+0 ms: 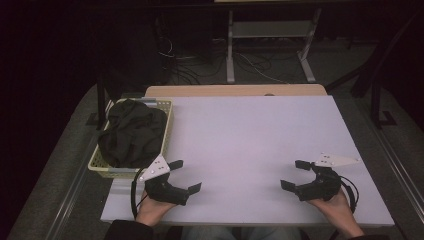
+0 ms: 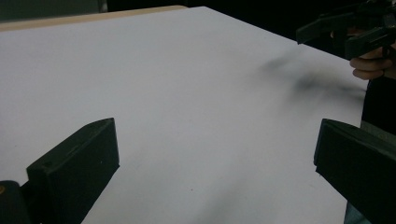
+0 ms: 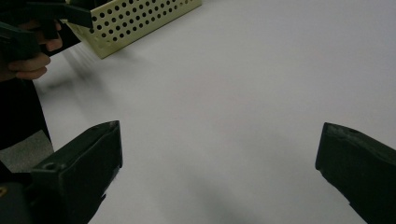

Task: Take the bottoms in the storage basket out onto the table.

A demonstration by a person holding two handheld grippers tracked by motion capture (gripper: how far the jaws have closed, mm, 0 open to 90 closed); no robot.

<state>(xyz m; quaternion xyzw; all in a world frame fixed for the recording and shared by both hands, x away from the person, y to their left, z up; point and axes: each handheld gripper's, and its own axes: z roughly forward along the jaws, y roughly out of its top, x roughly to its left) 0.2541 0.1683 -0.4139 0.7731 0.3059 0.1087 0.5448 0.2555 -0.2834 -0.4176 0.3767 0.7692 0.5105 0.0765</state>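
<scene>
At the near edge of the white table [image 1: 250,145], my left gripper [image 1: 186,176] and my right gripper [image 1: 295,174] rest low over the board, each held in one of my hands, well apart from one another and pointing inward toward the middle. My left jaws stand wide open with nothing between them; along them, in the left gripper view, I see bare white surface between the two black pads [image 2: 74,168]. My right jaws are likewise spread wide and hold nothing, with bare board between them in the right gripper view. Across the table from my left gripper, the right gripper's jaws and the fingers that hold it appear at the upper right of the left gripper view. Just beyond my left hand [image 1: 152,207], at the left edge of the table, sits a pale yellow perforated basket [image 1: 168,112], its near corner close beside my left gripper but apart from it. Inside the basket lies a crumpled dark cloth [image 1: 132,132], heaped above the rim. Farther off, past the table's wooden far edge, cables lie on the dim floor.
</scene>
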